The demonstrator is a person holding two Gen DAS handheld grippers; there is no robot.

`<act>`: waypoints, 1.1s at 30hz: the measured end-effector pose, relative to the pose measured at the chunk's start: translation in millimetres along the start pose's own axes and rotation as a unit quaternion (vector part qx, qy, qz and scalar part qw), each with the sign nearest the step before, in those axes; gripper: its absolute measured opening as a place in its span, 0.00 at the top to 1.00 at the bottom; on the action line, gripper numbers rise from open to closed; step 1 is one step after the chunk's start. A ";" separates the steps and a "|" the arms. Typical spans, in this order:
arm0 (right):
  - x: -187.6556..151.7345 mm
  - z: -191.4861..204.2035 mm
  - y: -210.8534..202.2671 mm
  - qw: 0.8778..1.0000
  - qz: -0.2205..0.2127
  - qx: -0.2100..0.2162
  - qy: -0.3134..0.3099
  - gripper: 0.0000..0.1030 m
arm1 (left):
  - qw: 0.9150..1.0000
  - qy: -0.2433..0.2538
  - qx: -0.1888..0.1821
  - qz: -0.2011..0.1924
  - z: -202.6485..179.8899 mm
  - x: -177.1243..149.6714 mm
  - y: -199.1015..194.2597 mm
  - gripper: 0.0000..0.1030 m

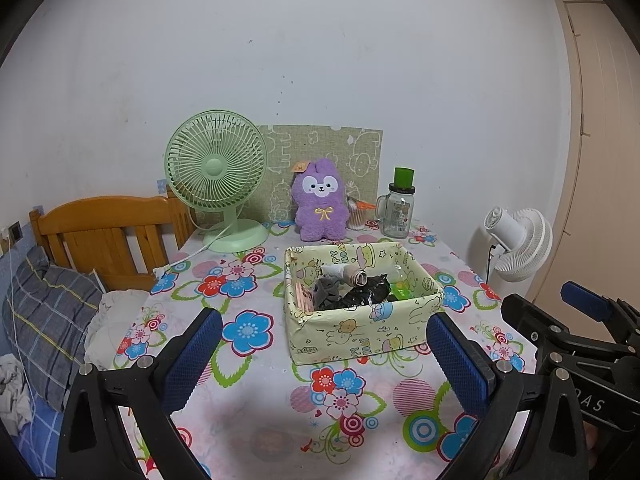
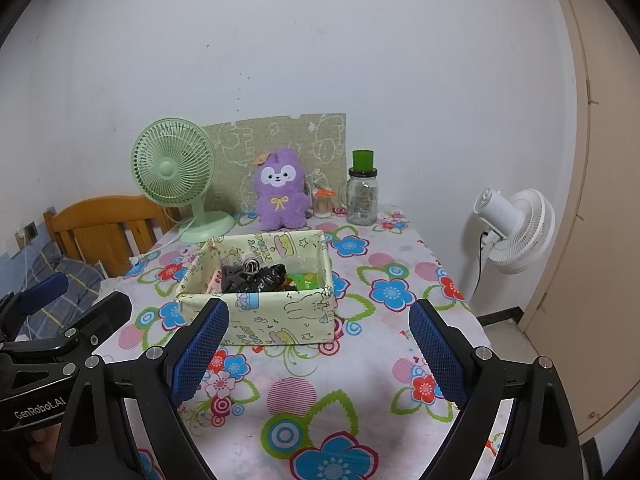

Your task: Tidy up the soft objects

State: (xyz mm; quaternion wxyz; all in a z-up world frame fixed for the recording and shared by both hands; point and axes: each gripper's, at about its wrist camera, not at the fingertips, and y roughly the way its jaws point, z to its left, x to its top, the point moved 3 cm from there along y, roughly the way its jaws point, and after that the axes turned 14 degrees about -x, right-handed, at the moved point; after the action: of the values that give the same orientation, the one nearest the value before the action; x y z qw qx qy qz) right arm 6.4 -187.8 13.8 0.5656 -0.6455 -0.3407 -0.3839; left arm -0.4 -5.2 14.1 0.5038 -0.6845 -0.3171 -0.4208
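A purple plush rabbit sits upright at the back of the floral table, against a patterned board. In front of it stands a pale yellow cartoon-print box holding rolled socks, grey and black cloth and a green item. My left gripper hovers open just short of the box, nothing between its blue pads. My right gripper is open too, empty, near the box's front wall. Each gripper shows at the other view's edge.
A green desk fan stands back left with its cord on the table. A glass jar with green lid and a small cup stand back right. A white floor fan and wooden bed headboard flank the table.
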 end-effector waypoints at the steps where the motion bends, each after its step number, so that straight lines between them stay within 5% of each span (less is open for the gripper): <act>1: 0.1 0.4 -0.2 1.000 0.000 0.000 0.000 0.09 | 1.000 0.000 0.000 0.000 0.3 0.0 -0.6 0.00; 33: -0.6 2.6 3.1 1.000 0.000 0.003 -0.001 0.09 | 1.000 -0.006 0.000 0.000 1.3 -0.4 1.8 0.00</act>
State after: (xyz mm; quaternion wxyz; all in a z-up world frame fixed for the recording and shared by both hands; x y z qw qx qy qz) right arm 9.1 -185.6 11.6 0.5674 -0.6437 -0.3426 -0.3826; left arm 1.3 -4.5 12.8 0.5014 -0.6871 -0.3203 -0.4170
